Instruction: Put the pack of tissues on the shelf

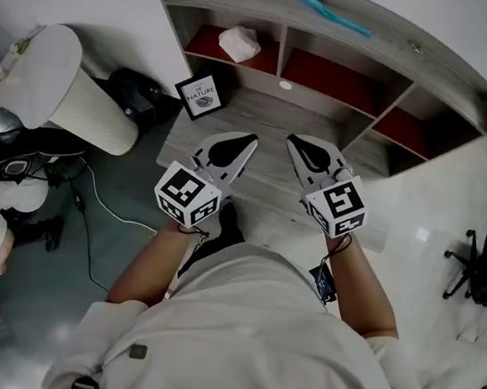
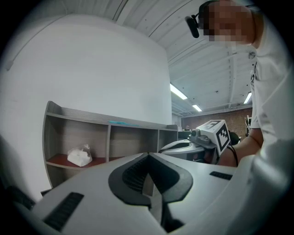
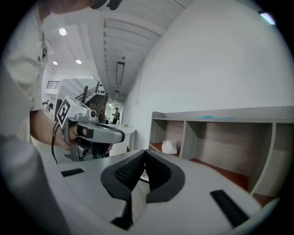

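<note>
Already the pack of tissues [image 1: 240,43] lies in the left-end compartment of the shelf [image 1: 341,14]. Left tongs [image 1: 232,149] and right tongs [image 1: 308,153] hover over the tabletop [image 1: 272,117], both closed on nothing. A careless forward swing could knock the pack out.

This looks like a research lab set up in a converted industrial hall rather than a home: a high white ceiling [image 2: 216,69] crossed by beams and long strip lights [image 2: 178,92], a brick wall [image 2: 216,117] at the far end, and a staircase [image 3: 92,98] rising in the background. A wooden shelf [image 1: 338,32] with red-lined compartments sits on a bench [image 1: 260,138] against a bare white wall [image 2: 92,69]. A loose cable [image 1: 88,212] trails over the grey floor [image 1: 111,242], a black office chair [image 1: 484,259] stands to one side, and a person [image 3: 115,112] stands beyond a round white table [image 3: 121,131]
</note>
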`<state>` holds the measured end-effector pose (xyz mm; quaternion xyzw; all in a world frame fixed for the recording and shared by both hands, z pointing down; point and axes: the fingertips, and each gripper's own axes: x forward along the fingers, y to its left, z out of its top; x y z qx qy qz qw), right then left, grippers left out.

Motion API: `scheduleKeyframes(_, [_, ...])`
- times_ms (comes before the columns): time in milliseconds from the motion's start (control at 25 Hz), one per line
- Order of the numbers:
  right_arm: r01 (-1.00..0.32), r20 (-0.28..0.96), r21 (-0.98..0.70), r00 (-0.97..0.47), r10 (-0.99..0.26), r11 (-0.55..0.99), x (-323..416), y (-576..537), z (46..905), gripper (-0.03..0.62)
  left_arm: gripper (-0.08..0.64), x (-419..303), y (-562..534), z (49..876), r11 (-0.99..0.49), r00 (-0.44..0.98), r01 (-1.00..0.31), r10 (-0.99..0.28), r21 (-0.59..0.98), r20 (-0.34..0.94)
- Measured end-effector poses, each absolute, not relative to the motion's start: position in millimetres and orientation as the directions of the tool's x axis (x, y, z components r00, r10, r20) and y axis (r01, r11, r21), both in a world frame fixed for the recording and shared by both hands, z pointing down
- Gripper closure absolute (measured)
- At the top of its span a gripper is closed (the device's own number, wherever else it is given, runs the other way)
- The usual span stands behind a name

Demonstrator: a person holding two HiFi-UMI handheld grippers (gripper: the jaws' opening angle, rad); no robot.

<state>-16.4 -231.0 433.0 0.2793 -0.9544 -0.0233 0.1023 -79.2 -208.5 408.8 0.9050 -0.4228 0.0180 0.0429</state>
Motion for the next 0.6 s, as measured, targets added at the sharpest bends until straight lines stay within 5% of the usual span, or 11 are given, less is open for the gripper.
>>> scheduleKeyframes(600, [-0.543,0.174,0.074,-0.819,-0.547,0.836,32.4,-141.5,442.7,0.572,0.545,-46.7,-122.6,422.4,-0.634,0.638,-0.77,-0.76,0.074,0.122])
